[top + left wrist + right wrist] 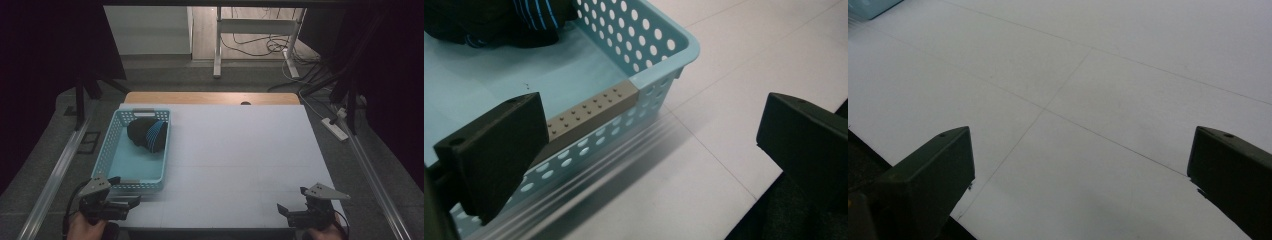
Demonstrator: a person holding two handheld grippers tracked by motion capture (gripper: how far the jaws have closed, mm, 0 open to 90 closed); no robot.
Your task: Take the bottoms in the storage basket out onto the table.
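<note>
Blue perforated basket (pixel 111 150) holds black blue-striped garment (pixel 148 133); left gripper (pixel 129 192), right gripper (pixel 291 200) both released.

In the left gripper view the dark striped cloth (pixel 499 22) ran off the top edge, and the blue basket (pixel 659 42) was cut by the left edge, its near wall blurred. In the right gripper view, a corner of the basket (pixel 870 6) showed at the top left.
</note>
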